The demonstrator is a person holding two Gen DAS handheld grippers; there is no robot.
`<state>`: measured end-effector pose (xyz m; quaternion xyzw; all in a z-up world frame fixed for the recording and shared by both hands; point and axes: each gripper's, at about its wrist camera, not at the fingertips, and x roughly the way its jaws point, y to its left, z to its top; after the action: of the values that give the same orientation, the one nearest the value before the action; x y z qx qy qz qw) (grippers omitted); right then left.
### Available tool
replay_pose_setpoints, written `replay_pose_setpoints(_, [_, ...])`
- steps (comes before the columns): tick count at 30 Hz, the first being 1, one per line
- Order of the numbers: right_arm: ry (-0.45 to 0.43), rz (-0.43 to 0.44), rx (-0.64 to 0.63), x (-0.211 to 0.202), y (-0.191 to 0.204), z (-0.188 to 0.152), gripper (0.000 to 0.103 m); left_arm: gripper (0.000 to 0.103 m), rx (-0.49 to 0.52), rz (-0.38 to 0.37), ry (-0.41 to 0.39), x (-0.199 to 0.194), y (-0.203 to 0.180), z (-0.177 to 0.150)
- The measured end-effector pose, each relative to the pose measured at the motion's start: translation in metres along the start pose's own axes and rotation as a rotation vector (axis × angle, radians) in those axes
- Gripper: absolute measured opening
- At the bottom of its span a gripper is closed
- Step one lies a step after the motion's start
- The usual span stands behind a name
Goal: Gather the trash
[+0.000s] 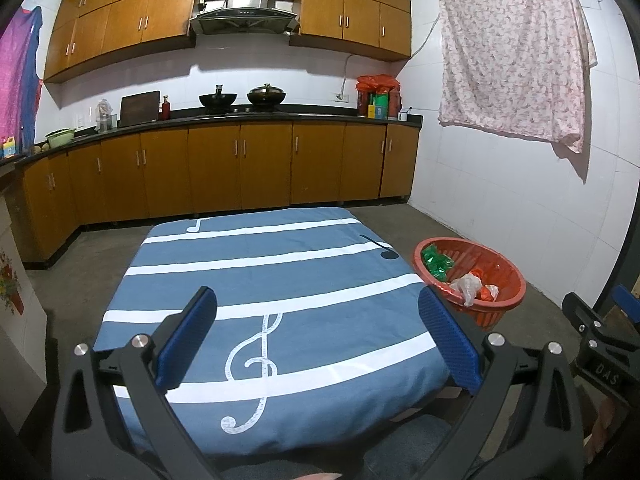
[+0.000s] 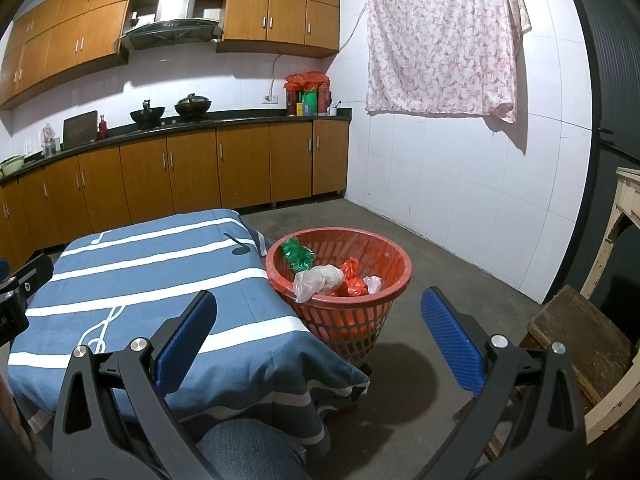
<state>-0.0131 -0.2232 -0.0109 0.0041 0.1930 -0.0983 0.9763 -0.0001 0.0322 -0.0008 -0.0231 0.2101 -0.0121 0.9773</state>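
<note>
A red plastic basket (image 2: 384, 248) stands on the floor right of the table; it also shows in the left wrist view (image 1: 508, 268). In it lie a green wrapper (image 2: 298, 254), a clear plastic bag (image 2: 316, 280), red crumpled bags (image 2: 352, 278) and a small white scrap (image 2: 373, 282). The table carries a blue cloth with white stripes and music notes (image 1: 280, 280), also in the right wrist view (image 2: 160, 276). My left gripper (image 1: 316, 316) is open and empty over the table's near part. My right gripper (image 2: 320, 316) is open and empty, near the basket's front.
Wooden kitchen cabinets and a dark counter (image 1: 240, 116) with woks run along the back wall. A floral sheet (image 2: 440, 40) hangs on the right wall. A wooden stool (image 2: 580, 340) and a worn wooden frame (image 2: 628, 200) stand at the right. The floor is bare concrete (image 2: 440, 280).
</note>
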Motion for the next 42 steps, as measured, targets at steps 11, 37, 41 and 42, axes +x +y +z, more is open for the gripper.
replay_pose_setpoints(11, [0.000,0.000,0.001,0.0007,-0.0010,0.0004,0.101,0.099,-0.003,0.008,0.002,-0.0021,0.0009,-0.0003])
replay_pose_setpoints(37, [0.004,0.002,0.000,-0.0012,0.0011,0.0006,0.101,0.099,-0.001,0.006,0.005,0.0019,-0.0008,-0.0025])
replay_pose_setpoints(41, [0.004,0.002,0.000,-0.0008,0.0005,0.0009,0.101,0.099,-0.001,0.006,0.005,0.0020,-0.0007,-0.0025])
replay_pose_setpoints(42, [0.004,0.002,0.000,-0.0007,0.0003,0.0010,0.101,0.099,0.000,0.006,0.006,0.0021,-0.0006,-0.0026])
